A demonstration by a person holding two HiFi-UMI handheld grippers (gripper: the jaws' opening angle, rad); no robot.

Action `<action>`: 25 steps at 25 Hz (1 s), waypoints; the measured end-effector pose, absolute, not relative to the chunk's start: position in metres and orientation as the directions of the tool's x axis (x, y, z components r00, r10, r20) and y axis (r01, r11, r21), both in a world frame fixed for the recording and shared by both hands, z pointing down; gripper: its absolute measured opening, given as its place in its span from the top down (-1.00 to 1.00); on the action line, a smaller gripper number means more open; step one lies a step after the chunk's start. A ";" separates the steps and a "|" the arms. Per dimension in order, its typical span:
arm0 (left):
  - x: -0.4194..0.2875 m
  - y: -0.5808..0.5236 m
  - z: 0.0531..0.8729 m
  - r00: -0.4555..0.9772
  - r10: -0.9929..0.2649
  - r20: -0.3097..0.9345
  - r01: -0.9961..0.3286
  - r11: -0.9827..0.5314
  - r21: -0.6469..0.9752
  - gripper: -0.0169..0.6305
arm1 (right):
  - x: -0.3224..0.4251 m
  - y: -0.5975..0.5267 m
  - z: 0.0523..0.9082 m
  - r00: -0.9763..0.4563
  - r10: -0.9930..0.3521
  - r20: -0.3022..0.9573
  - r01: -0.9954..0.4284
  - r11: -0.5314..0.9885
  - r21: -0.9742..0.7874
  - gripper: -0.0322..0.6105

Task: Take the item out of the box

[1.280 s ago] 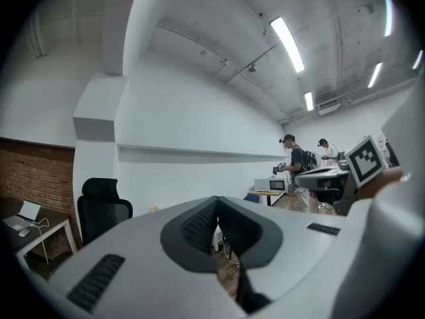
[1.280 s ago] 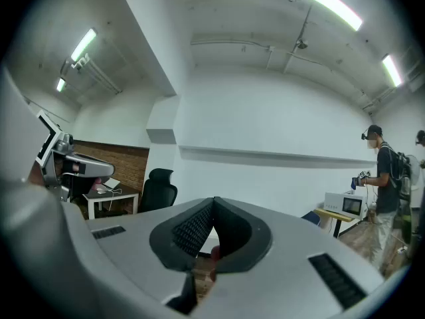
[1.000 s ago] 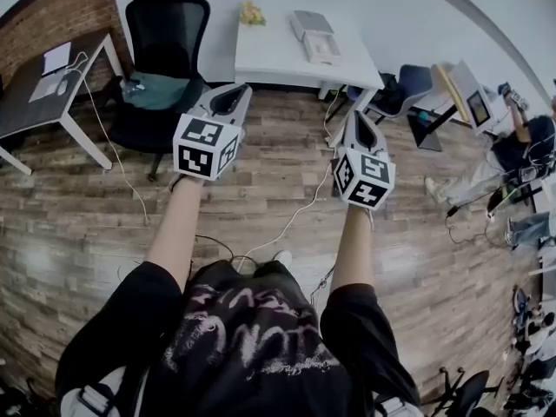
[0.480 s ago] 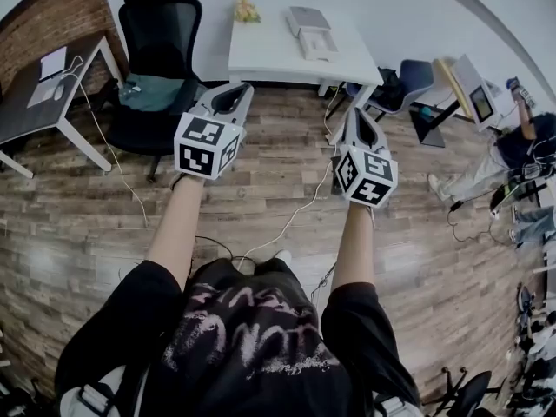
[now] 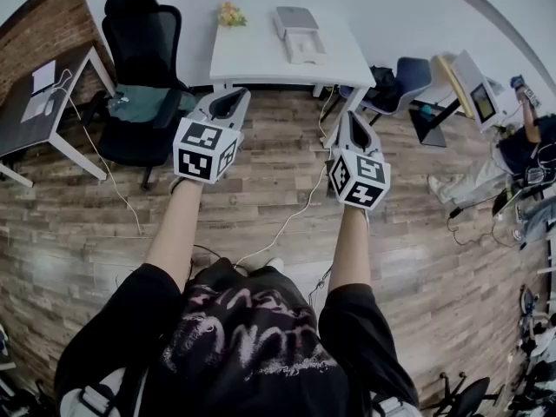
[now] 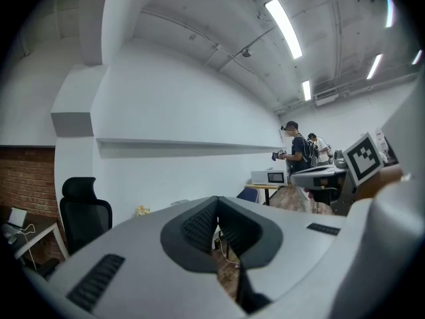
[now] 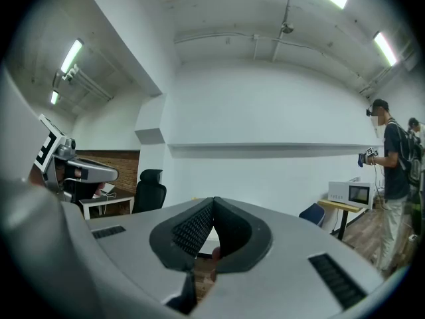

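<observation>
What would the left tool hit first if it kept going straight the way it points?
Most likely the white table ahead of the left tool; nothing stands between them. Depth is unclear, so it might instead pass over it.

You wear black short-sleeved T-shirt [image 5: 248, 354], lower centre of frame, with pale grey-white graphic print [image 5: 234, 324] across chest. Pale straps [image 5: 89, 398] with buckles at lower corners. Left gripper [image 5: 238, 93], upper centre-left: light grey shell, black ribbed pads [image 6: 199, 226], white marker cube [image 5: 206, 148] with black squares. Right gripper [image 5: 351, 116], centre-right: same grey shell, matching second cube [image 5: 360, 181].
</observation>
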State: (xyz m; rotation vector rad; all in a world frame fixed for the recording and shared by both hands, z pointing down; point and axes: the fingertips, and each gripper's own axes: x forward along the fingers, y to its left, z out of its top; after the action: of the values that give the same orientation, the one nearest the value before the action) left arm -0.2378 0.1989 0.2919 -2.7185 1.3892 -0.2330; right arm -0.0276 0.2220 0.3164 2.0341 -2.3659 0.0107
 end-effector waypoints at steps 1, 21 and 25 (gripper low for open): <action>-0.230 0.194 0.291 0.575 -0.812 0.101 -0.800 -0.584 -0.138 0.94 | -0.020 0.217 0.316 -0.152 -0.988 0.023 -0.988 0.152 0.012 0.87; -0.138 0.180 0.293 0.554 -0.823 0.123 -0.799 -0.568 -0.199 0.94 | 0.068 0.193 0.330 -0.193 -0.981 0.031 -0.981 0.193 -0.008 0.87; -0.134 0.177 0.294 0.564 -0.816 0.128 -0.790 -0.578 -0.203 0.94 | 0.070 0.189 0.327 -0.185 -0.983 0.017 -0.983 0.185 -0.006 0.87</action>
State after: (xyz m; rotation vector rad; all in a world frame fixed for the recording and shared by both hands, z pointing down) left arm -0.1343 0.1770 0.2944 -2.6680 1.3763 -0.3150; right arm 0.0704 0.1891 0.3269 2.0002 -2.4108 0.0238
